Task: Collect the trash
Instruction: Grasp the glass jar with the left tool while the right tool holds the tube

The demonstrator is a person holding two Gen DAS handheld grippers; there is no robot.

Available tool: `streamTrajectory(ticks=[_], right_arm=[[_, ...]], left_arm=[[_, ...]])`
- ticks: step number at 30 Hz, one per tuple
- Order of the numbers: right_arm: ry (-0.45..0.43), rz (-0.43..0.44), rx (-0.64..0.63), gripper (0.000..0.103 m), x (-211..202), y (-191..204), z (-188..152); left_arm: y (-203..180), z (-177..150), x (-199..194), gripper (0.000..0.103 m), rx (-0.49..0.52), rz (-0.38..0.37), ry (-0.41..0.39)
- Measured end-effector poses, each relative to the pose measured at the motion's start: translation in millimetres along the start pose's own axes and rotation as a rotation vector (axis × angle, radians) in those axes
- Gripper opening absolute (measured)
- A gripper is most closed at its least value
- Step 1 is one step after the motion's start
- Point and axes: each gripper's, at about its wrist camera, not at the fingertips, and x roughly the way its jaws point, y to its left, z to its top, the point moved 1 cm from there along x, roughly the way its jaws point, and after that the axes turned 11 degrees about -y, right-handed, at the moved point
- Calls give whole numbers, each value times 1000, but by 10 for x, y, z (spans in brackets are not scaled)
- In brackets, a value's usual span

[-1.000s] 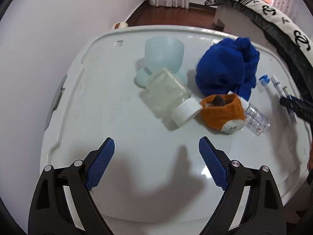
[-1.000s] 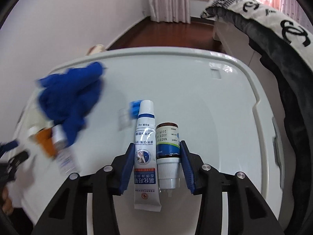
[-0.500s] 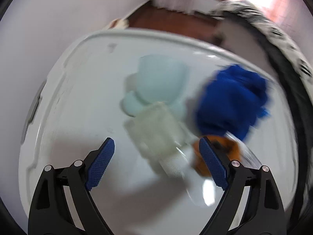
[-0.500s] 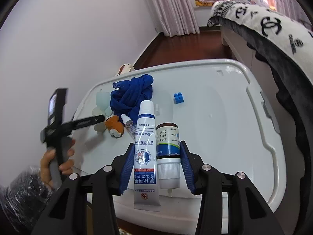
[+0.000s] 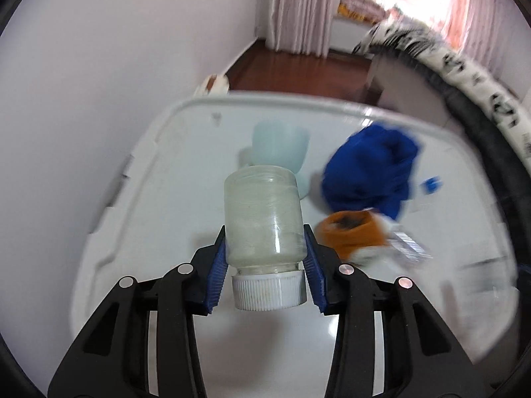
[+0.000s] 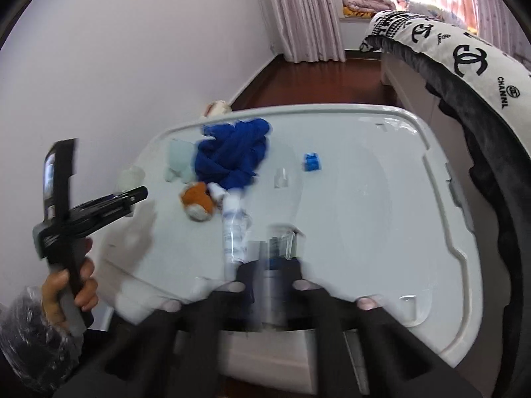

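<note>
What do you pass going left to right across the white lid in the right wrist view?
pale cup → orange plush toy → blue cloth → clear plastic piece → blue toy brick

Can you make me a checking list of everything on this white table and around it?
Surface: white plastic top, glossy, raised rim.
Job's things: jar with white cap, gripped and pointing away from the camera.
Clutter: blue cloth, orange plush toy, small clear bottle, blue block, pale cup.
Grippers: left hand-held gripper has just been closing, pads now on the jar. Right hand-held gripper has just been closing and is shut; too blurred to tell what is between its jaws.
Cables: nothing seen.
Surroundings: curtains, wood floor, patterned blanket.
</note>
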Motion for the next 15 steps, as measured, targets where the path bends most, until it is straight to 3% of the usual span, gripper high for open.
streamTrajectory(ticks=[2, 4, 8, 11, 13, 14, 15], right_arm=[[-18, -22, -10, 3, -106, 98, -9], [4, -21, -14, 3, -29, 152, -45], [91, -51, -3, 3, 399, 37, -234], [95, -51, -20, 7, 489, -8, -287], [66, -9, 8, 27, 503, -18, -230], [51, 22, 51, 53, 531, -23, -184], [42, 23, 64, 57, 561, -3, -159]], left_arm=[[-37, 55, -292, 41, 40, -11, -46], [-62, 41, -401, 41, 48, -19, -39], [-80, -138, -261, 41, 53, 6, 31], [-30, -228, -199, 41, 24, -2, 48], [30, -313, -181, 41, 22, 5, 57], [42, -352, -135, 41, 21, 11, 72], [55, -380, -102, 41, 19, 16, 84]])
